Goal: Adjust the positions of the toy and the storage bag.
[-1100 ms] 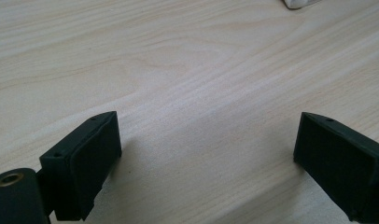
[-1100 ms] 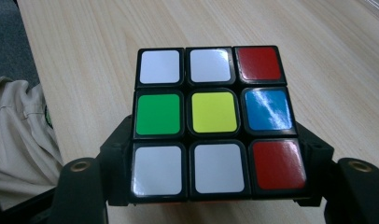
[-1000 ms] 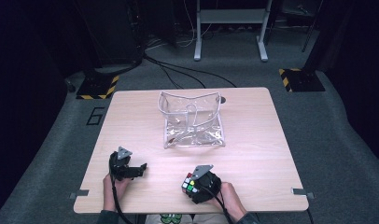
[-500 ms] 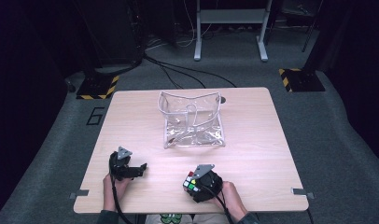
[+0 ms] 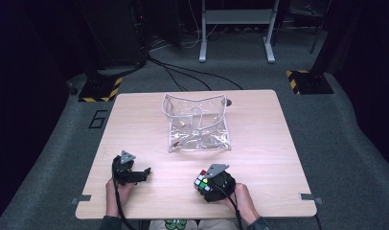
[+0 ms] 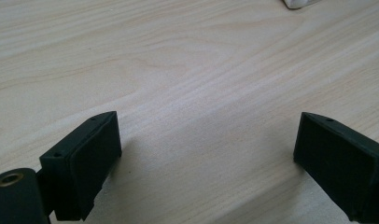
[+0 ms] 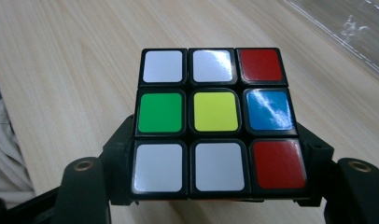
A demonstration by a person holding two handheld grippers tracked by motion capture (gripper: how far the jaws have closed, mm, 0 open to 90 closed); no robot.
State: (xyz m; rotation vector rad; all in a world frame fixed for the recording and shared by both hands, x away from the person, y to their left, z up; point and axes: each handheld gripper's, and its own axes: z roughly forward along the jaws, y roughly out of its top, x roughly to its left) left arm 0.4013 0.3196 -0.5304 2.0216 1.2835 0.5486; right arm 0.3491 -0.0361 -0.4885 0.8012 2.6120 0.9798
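A scrambled puzzle cube (image 5: 202, 181) with white, green, yellow, blue and red stickers (image 7: 215, 119) is clamped between the black jaws of my right gripper (image 5: 205, 183) near the table's front edge. My left gripper (image 5: 143, 173) rests low on the wood at the front left, its jaws wide apart over bare tabletop (image 6: 206, 140) with nothing between them. A clear plastic bag (image 5: 197, 122) with white edging stands open in the middle of the table, well beyond both grippers. Its corner shows at the top of the left gripper view (image 6: 299, 3) and its side in the right gripper view (image 7: 351, 28).
The light wooden table (image 5: 259, 139) stands on grey carpet. A small dark hole (image 5: 228, 102) lies behind the bag. Black cables and a grey metal stand (image 5: 235, 28) are on the floor beyond the far edge. Metal brackets (image 5: 308, 196) sit at the front corners.
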